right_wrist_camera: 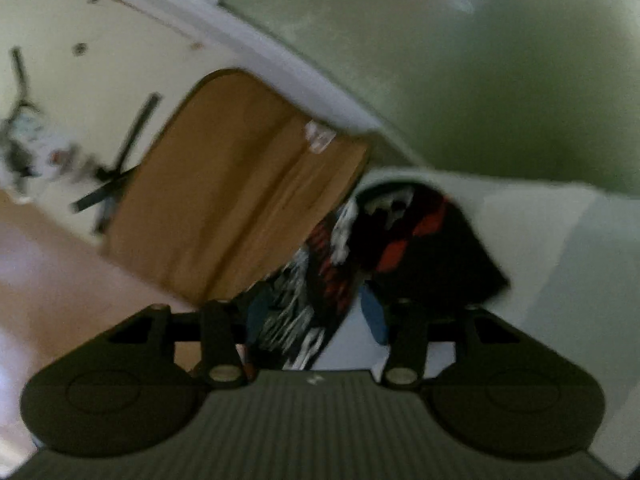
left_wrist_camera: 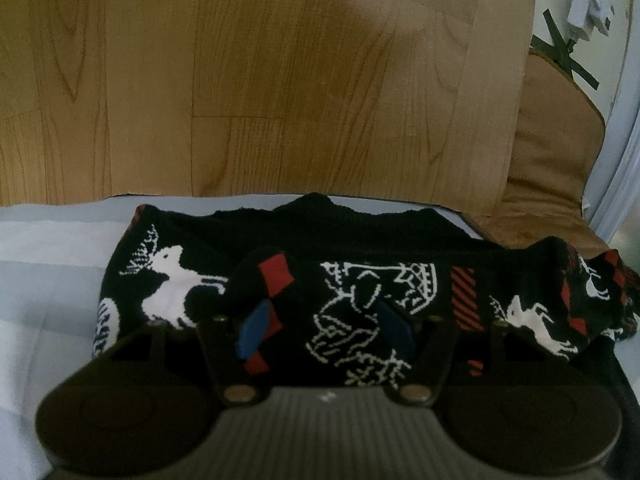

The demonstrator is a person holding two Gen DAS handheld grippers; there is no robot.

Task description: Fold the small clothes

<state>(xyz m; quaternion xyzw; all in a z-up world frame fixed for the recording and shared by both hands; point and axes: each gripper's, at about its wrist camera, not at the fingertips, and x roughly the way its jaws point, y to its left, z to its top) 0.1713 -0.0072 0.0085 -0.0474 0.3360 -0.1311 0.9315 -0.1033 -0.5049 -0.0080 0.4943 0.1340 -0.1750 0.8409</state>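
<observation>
The black sweater (left_wrist_camera: 360,280) with white deer and red patches lies bunched up on a pale sheet (left_wrist_camera: 48,264), near the sheet's edge by the wood floor (left_wrist_camera: 240,80). The left gripper (left_wrist_camera: 324,326) is right over the sweater. Its blue fingers (left_wrist_camera: 254,326) are spread apart, with the cloth lying between them, and they do not pinch it. The right gripper (right_wrist_camera: 316,314) is blurry. Its jaws are wide too, and the sweater (right_wrist_camera: 400,240) edge sits between them, loose. A brown cushion (right_wrist_camera: 240,184) lies beside the sweater.
</observation>
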